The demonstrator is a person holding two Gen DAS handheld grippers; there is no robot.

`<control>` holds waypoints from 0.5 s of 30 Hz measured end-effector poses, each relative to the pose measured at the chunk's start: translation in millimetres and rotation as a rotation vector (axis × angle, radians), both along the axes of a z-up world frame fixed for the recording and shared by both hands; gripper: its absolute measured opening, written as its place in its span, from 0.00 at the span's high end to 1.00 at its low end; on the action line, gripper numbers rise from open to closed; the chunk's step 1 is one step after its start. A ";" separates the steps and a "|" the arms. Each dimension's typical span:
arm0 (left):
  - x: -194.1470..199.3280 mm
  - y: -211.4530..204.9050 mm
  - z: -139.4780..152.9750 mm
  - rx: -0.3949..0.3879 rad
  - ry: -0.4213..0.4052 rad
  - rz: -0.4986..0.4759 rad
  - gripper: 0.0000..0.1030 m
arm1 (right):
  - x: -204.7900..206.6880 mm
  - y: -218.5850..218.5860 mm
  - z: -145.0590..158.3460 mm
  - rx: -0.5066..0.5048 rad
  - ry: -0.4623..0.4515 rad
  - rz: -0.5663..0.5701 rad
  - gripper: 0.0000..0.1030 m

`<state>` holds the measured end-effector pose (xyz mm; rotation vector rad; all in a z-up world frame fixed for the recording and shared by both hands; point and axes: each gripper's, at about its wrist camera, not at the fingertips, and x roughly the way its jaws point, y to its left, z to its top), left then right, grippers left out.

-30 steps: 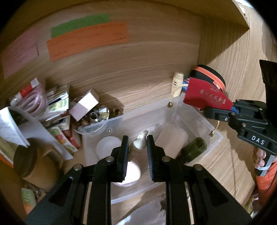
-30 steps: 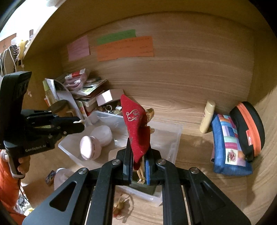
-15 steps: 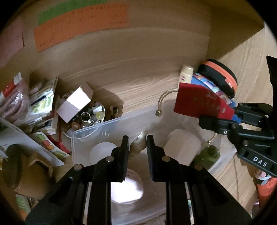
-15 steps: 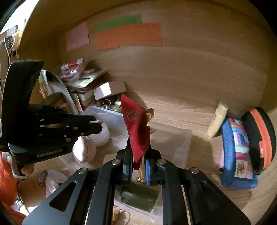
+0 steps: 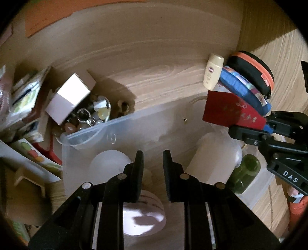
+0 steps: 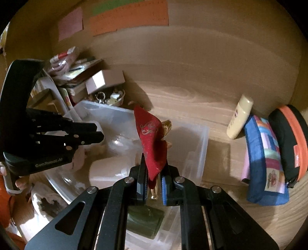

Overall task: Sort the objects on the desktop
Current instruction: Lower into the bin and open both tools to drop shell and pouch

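On the right gripper's (image 5: 248,125) black body white letters read "DAS"; the left gripper's (image 6: 96,132) body reads "GenRobot.AI". Gold script on the red pouch (image 6: 152,146) is too small to read, as are the lines on the orange paper strip (image 6: 129,17) on the back wall. The right fingers are clamped on the pouch, held upright over the clear plastic bin (image 6: 202,153) near its right end. The left fingers (image 5: 137,173) stand at their narrowest over the bin's middle; nothing shows between them now, where 1 pale, shell-like thing sat between them 1 second ago. Both grippers have dropped closer to the bin since then. A cream bottle (image 6: 239,119) leans on the wall at the desk's back right.
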<state>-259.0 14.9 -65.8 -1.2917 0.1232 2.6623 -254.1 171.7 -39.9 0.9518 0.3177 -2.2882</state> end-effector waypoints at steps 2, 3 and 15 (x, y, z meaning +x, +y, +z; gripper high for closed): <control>-0.2 1.2 -2.0 -0.010 -0.003 0.002 0.81 | -0.4 -0.6 -2.3 0.011 -0.001 -0.001 0.90; -0.7 1.5 -2.9 -0.010 -0.006 0.002 0.81 | -1.3 -1.3 -3.9 0.016 -0.008 -0.001 0.91; 3.4 6.1 -2.6 -0.048 0.021 0.004 0.72 | -2.8 -4.0 -5.8 0.022 -0.004 0.005 0.87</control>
